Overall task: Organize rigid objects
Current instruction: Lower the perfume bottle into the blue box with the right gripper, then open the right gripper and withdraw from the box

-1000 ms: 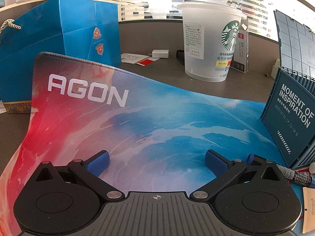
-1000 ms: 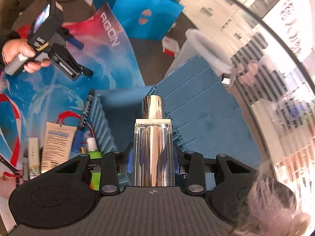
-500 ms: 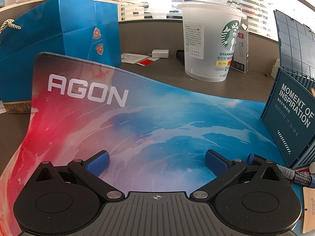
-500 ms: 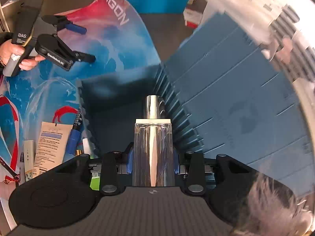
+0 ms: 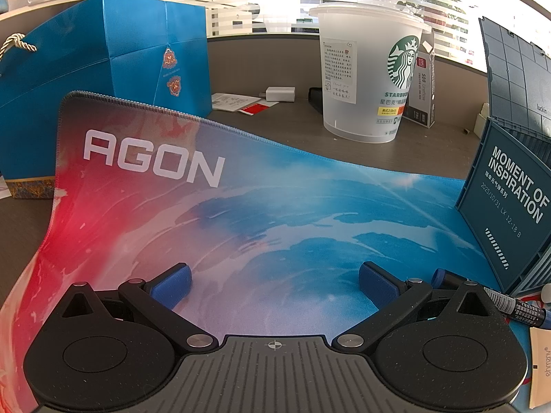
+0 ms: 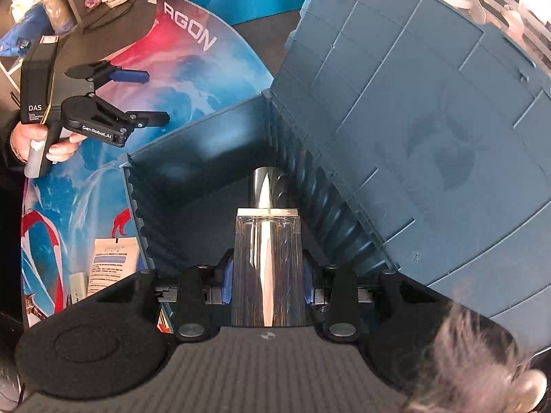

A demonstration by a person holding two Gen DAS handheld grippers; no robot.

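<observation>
My right gripper is shut on a clear bottle with a silver cap and holds it over the open blue storage box, cap pointing down into its dark inside. The box's lid stands open to the right. The box also shows in the left wrist view at the right edge. My left gripper is open and empty, low over the AGON desk mat; it also shows in the right wrist view, left of the box.
A marker pen and a beige packet lie by the box. More small items lie left of the box. A Starbucks cup and a blue gift bag stand behind the mat.
My right gripper has carried the bottle forward and down, over the box opening. The left gripper has not moved.
</observation>
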